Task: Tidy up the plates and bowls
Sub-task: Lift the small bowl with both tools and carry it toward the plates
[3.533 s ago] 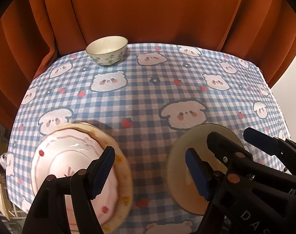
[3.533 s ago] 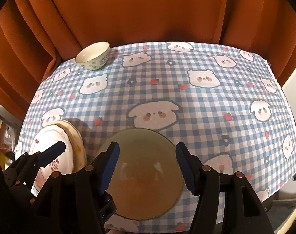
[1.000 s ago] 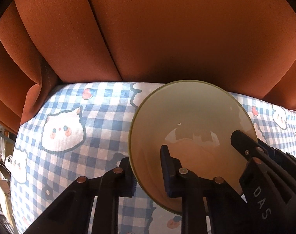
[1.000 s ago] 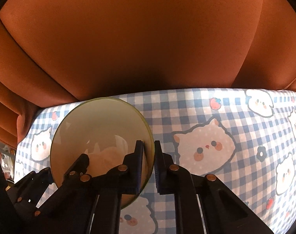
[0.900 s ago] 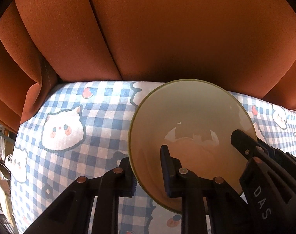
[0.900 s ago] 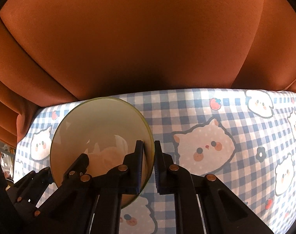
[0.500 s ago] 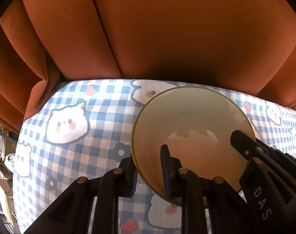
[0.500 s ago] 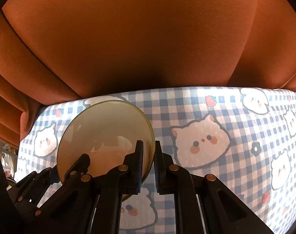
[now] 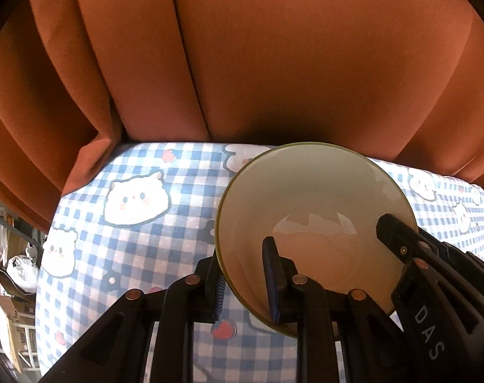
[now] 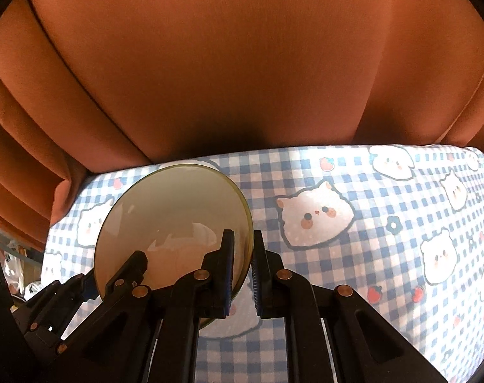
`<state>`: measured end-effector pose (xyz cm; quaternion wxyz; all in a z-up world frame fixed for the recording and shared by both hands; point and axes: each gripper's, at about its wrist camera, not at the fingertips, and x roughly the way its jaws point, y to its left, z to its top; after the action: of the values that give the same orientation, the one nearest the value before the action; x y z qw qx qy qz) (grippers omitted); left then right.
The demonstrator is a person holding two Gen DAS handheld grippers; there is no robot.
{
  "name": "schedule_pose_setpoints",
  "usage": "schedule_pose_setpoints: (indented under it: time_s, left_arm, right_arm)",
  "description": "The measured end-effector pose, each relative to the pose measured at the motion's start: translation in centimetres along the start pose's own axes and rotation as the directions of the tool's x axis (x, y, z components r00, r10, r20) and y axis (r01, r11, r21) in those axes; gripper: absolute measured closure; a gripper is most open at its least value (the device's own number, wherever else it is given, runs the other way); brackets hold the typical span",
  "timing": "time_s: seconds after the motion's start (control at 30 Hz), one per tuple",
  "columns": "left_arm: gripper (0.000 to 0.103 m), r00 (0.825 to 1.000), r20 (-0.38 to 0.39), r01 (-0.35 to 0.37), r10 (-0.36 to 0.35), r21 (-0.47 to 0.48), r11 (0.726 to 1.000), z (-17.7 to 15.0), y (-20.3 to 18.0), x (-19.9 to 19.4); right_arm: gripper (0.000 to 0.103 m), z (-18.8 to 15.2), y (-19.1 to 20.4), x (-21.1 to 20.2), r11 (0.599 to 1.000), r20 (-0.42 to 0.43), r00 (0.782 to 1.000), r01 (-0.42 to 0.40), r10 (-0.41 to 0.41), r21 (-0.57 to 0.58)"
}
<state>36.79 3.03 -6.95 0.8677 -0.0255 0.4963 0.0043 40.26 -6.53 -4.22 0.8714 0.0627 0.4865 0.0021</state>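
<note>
A pale olive-rimmed bowl (image 9: 315, 223) is clamped at opposite rim edges by the left gripper (image 9: 245, 284) and right gripper (image 10: 242, 268), above the checked tablecloth (image 9: 140, 229). It should be kept level, grips matched. An orange curtain (image 10: 242, 63) hangs beyond.

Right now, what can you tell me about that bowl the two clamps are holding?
The bowl is round, glossy, cream inside with a thin olive-green rim, apparently glazed ceramic, and empty. It is tilted, over the checked tablecloth near the orange curtain. The left gripper pinches its left rim, the right gripper its right rim, one finger inside, one outside.
</note>
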Motion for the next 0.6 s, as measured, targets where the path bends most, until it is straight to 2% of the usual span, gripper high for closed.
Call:
schedule_pose_setpoints:
  time_s: [0.6]
  left_arm:
    - [0.084, 0.99, 0.131, 0.044, -0.054, 0.079, 0.996, -2.4, -0.2, -11.2]
  right_arm:
    - [0.09, -3.0, 1.6, -11.4, 0.999, 0.136, 0.99, 0.033, -0.038, 0.043]
